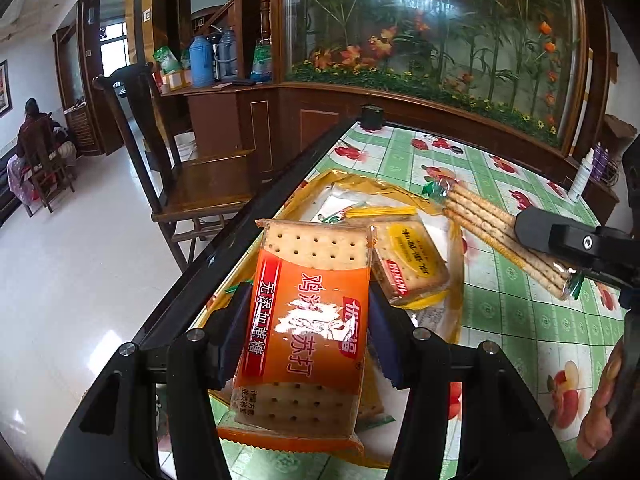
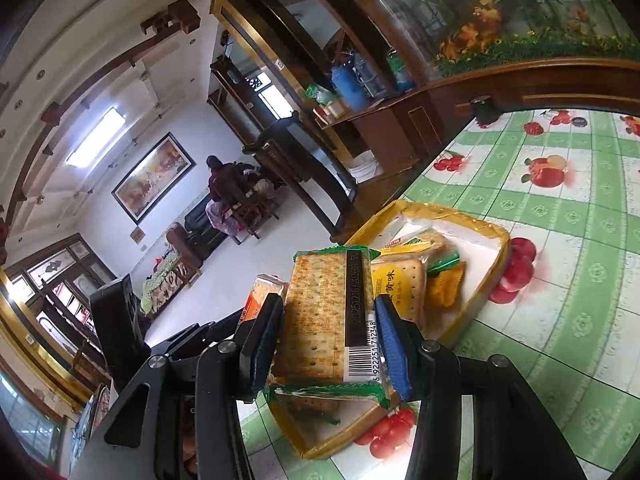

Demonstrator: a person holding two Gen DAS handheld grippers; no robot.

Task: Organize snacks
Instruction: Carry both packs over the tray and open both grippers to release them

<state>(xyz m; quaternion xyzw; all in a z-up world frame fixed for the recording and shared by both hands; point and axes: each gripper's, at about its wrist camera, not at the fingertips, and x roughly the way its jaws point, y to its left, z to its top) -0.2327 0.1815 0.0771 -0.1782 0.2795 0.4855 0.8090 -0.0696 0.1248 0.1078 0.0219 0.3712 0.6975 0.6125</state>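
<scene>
My left gripper (image 1: pixel 308 316) is shut on an orange soda cracker pack (image 1: pixel 312 320), held above a shallow yellow-rimmed tray (image 1: pixel 456 240) near the table's left edge. A yellow cracker pack (image 1: pixel 408 260) lies in the tray. My right gripper (image 2: pixel 328 324) is shut on a green-edged cracker pack (image 2: pixel 324 320) with its barcode side up, held over the same tray (image 2: pixel 496 240), which holds yellow packs (image 2: pixel 400 284). The right gripper also shows in the left wrist view (image 1: pixel 560 240), held over a long pack of biscuit sticks (image 1: pixel 492 228) on the table.
The table has a green checked cloth with fruit prints (image 1: pixel 512 320) and a dark edge (image 1: pixel 240 232). A wooden chair (image 1: pixel 192 176) stands left of it. A white bottle (image 1: pixel 580 180) stands at the far right. A wooden cabinet with fake flowers (image 1: pixel 420 40) is behind.
</scene>
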